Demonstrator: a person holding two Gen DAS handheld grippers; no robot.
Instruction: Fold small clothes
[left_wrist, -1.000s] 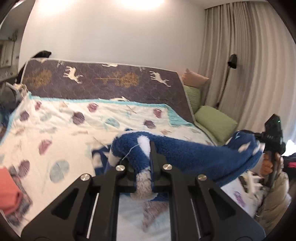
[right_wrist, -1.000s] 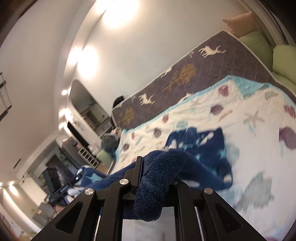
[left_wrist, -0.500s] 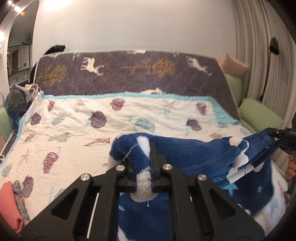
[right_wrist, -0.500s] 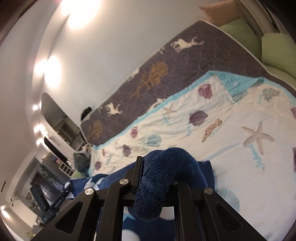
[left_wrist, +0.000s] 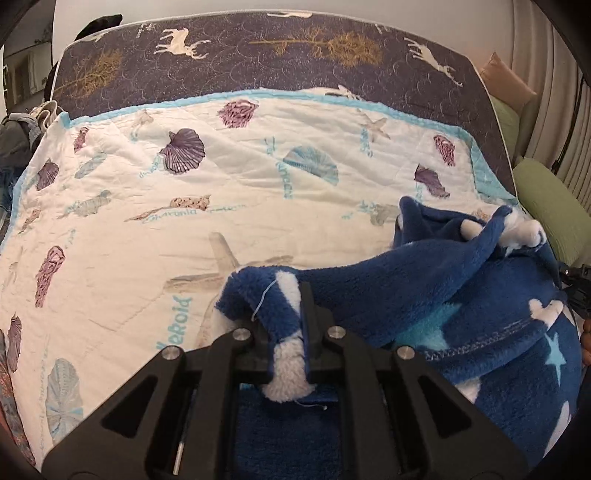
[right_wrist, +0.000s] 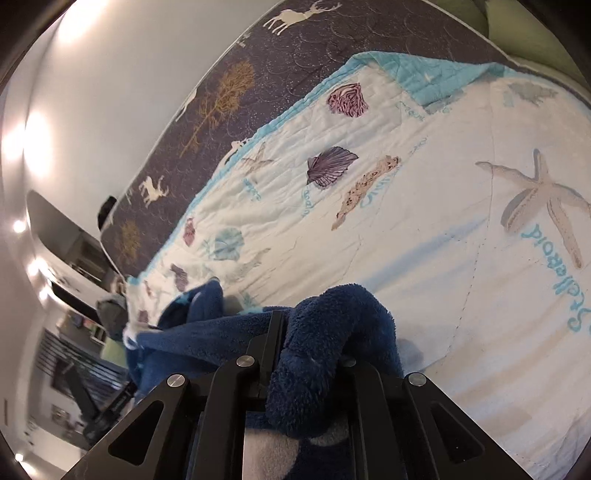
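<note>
A fluffy dark blue fleece garment (left_wrist: 461, 295) with white and light blue stars lies partly on the white seashell quilt (left_wrist: 258, 192). My left gripper (left_wrist: 291, 332) is shut on one blue and white edge of it, low over the quilt. My right gripper (right_wrist: 310, 354) is shut on another bunched blue edge of the fleece garment (right_wrist: 332, 325). The garment stretches between the two grippers and sags onto the bed. The right gripper's black body shows at the far right of the left wrist view (left_wrist: 578, 288).
The quilt (right_wrist: 406, 184) covers a bed with a dark deer-print mattress (left_wrist: 258, 66) leaning behind it. Green pillows (left_wrist: 554, 206) lie at the right. A grey bag (left_wrist: 14, 136) sits at the far left. Curtains (left_wrist: 546, 74) hang at the right.
Both grippers have moved down and forward over the bed with the garment. It was held up in the air a second ago and now drapes onto the quilt.
</note>
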